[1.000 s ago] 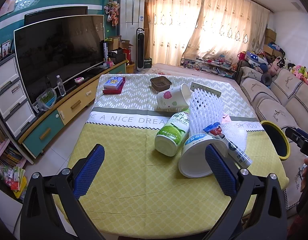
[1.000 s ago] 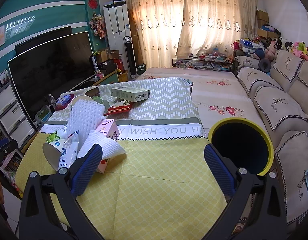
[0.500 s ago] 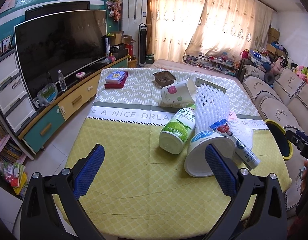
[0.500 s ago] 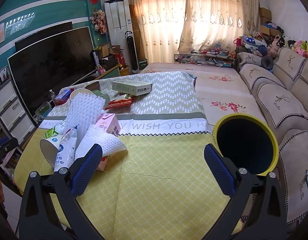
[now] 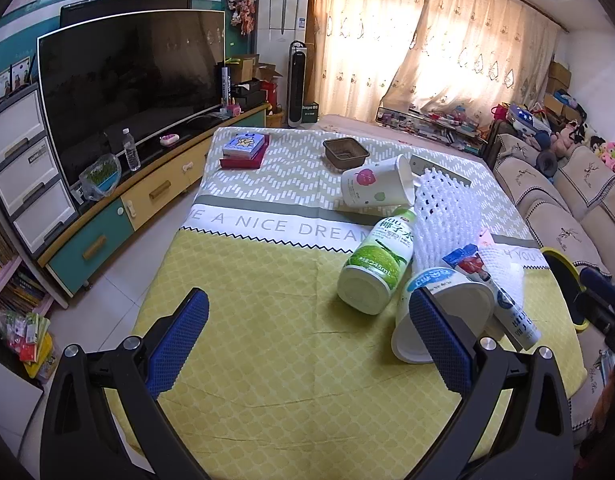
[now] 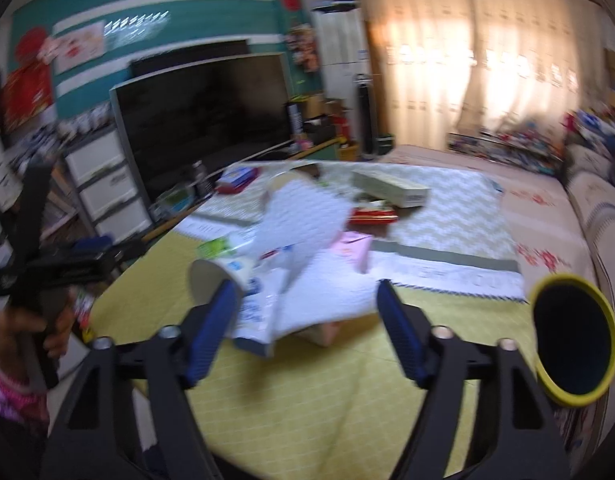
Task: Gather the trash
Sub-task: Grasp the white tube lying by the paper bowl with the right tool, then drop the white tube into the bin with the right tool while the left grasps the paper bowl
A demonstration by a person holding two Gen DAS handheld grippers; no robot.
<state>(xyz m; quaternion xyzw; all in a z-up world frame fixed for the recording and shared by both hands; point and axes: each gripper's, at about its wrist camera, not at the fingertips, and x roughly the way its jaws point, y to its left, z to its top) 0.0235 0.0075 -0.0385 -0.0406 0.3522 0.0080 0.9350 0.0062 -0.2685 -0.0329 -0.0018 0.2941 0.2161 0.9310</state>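
The trash lies in a pile on the yellow tablecloth (image 5: 267,340): a green drink bottle (image 5: 373,268) on its side, a white tub (image 5: 447,304), a leaf-print paper cup (image 5: 373,186), white foam netting (image 5: 447,216) and a tube (image 5: 507,308). My left gripper (image 5: 306,300) is open and holds nothing, with its right finger in front of the tub. The right wrist view is blurred. There my right gripper (image 6: 307,292) is closing with its pads clear of everything. The foam netting (image 6: 323,300) and tube (image 6: 259,312) lie just ahead between its fingers. The yellow-rimmed bin (image 6: 563,278) stands to its right.
A brown tray (image 5: 345,154) and stacked books (image 5: 245,148) lie at the table's far end. A pink box (image 6: 353,248), a red packet (image 6: 371,216) and a long box (image 6: 391,192) sit behind the pile. A TV cabinet (image 5: 119,216) runs along the left, a sofa (image 5: 567,208) along the right.
My right gripper has swung left from the bin side toward the trash pile, and its jaws have narrowed. The left gripper has edged a little closer to the pile.
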